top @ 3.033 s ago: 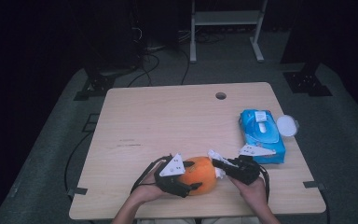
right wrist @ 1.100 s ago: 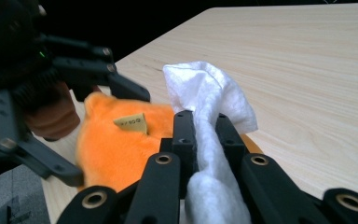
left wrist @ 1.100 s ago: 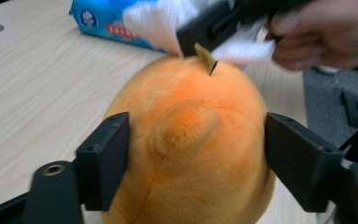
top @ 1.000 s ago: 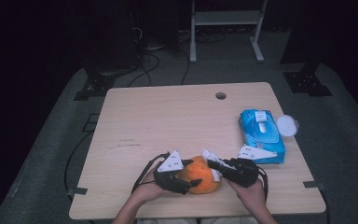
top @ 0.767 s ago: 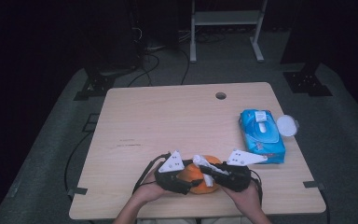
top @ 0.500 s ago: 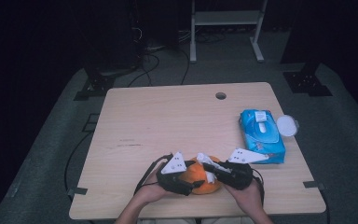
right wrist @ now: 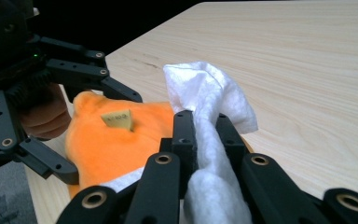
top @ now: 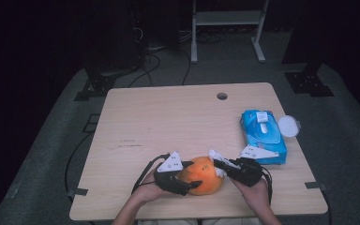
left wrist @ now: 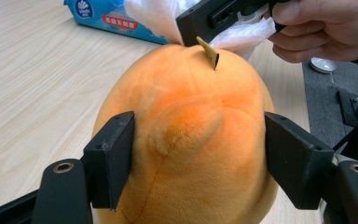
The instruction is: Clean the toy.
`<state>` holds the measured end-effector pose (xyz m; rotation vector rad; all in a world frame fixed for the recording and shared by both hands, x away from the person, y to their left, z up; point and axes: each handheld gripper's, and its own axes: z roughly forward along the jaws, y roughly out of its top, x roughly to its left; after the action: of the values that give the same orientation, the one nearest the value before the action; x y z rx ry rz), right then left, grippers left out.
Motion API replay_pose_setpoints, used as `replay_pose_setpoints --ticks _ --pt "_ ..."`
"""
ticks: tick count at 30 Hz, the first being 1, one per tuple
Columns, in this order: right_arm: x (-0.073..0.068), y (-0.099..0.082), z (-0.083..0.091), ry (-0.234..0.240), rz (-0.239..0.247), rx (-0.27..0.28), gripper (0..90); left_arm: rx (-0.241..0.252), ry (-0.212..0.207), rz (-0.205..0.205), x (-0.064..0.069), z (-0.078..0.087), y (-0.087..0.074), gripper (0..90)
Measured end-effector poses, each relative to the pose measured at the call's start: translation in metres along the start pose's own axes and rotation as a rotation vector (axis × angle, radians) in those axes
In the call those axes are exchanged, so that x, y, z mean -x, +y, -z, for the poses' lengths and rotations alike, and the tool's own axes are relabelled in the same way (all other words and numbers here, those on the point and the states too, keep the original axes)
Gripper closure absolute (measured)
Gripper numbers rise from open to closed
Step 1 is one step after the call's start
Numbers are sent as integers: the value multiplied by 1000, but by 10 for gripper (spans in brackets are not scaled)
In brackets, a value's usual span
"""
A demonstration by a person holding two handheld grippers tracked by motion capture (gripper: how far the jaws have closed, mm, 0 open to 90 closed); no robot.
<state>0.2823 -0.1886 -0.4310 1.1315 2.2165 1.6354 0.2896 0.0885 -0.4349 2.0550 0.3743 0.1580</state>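
left gripper (left wrist: pixel 196 158) lies level, jaws clamped on the orange plush toy (left wrist: pixel 191 140). right gripper (right wrist: pixel 205 140), angled toward it, pinches a white wipe (right wrist: pixel 214 107) against the toy's top.

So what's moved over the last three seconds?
The right gripper, shut on a white wipe, has come in from beside the blue wipes pack and leftward onto the orange plush toy. The left gripper stays clamped on the toy; pack and toy haven't shifted.
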Motion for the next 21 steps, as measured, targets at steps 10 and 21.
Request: replay_pose_setpoints --ticks 10,21 --pt "8 -3 0 -21 -5 -14 810 4 15 20 -5 4 -1 286" --pt "-40 20 5 186 194 -107 811 7 19 24 -5 3 -1 283"
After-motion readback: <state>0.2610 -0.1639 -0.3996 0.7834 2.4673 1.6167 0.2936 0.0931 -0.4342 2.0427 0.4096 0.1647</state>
